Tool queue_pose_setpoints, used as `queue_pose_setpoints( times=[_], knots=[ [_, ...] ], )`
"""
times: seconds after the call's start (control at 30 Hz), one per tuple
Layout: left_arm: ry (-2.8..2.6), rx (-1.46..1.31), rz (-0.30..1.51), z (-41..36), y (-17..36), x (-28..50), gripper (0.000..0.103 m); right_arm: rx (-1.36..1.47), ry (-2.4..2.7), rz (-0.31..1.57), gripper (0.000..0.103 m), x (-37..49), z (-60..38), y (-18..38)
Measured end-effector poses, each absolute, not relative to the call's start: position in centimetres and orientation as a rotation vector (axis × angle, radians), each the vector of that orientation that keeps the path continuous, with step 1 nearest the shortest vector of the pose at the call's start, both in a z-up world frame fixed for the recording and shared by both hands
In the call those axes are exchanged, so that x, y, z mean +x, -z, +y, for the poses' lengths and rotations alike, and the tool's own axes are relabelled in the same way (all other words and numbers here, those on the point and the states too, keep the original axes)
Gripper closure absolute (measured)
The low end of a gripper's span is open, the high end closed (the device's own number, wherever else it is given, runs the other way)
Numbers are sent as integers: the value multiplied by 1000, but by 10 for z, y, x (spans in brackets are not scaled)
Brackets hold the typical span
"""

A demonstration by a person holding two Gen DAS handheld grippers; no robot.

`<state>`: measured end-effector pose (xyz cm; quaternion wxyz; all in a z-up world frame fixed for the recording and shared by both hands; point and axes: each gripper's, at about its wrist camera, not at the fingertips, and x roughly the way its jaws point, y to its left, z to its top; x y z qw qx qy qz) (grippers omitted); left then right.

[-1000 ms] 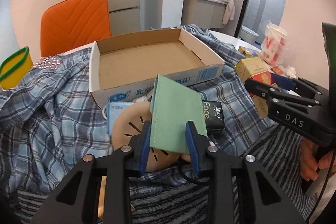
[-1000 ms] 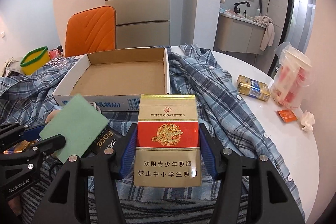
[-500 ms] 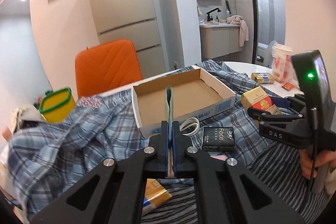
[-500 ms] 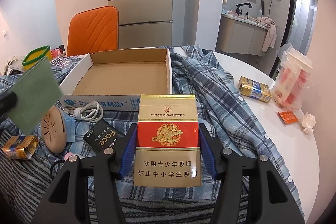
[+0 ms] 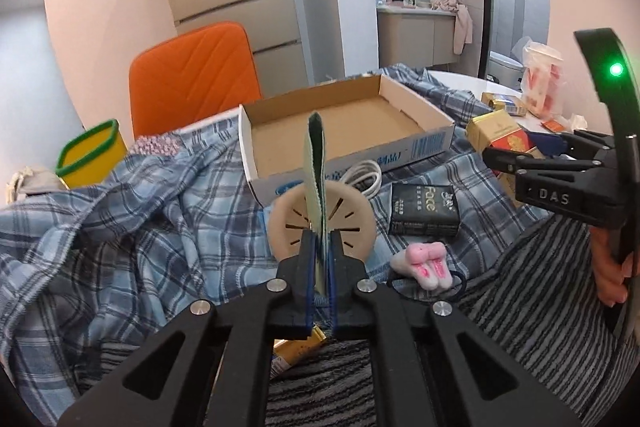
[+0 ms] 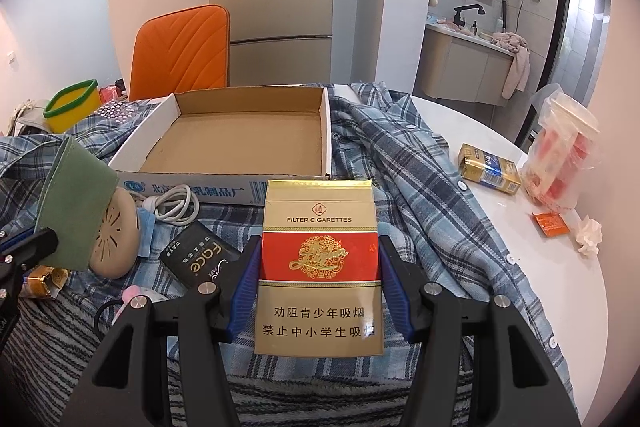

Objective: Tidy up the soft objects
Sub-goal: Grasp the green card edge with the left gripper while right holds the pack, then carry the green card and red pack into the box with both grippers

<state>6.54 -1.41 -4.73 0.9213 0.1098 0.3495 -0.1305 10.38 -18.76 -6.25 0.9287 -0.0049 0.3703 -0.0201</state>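
Note:
My left gripper (image 5: 319,255) is shut on a flat green felt pouch (image 5: 315,163), which stands edge-on above the clutter in front of the shallow cardboard box (image 5: 428,143). From the right wrist view the same green pouch (image 6: 76,199) hangs at the far left, above the left gripper's black body. My right gripper (image 6: 318,267) is shut on a gold and red cigarette pack (image 6: 319,267), held upright in front of the box (image 6: 240,183). Below lie a beige round perforated pad (image 5: 344,215), a black "Face" pack (image 5: 424,209) and a pink plush hair tie (image 5: 424,263).
A blue plaid shirt (image 5: 140,227) and a striped grey cloth (image 5: 528,299) cover the table. A white cable (image 6: 176,207) lies by the box. A gold pack (image 6: 488,175), a plastic bag (image 6: 560,159) and wrappers sit on the bare white table at right. An orange chair (image 5: 192,75) and a yellow tub (image 5: 88,159) stand behind.
The left gripper closed on the green pouch and lifted it off the pile, turning it edge-on; the beige pad and hair tie beneath are now uncovered. The right gripper and its pack stayed still.

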Motion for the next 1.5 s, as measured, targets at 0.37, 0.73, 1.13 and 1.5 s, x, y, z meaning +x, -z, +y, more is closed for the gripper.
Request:
queue_pose_setpoints(
  times=[0.37, 0.73, 1.13, 1.5],
  knots=[
    [248, 181, 829, -15, 65, 98, 96, -31, 23, 776, 45, 105, -182, 65],
    [239, 150, 636, -5, 44, 74, 97, -27, -14, 723, 45, 97, -180, 58],
    [179, 86, 288, 13, -13, 24, 97, -7, -53, 471, 45, 66, -174, 23],
    [112, 37, 84, 7, -45, 28, 97, 5, -72, 253, 45, 59, -168, -47]
  ],
)
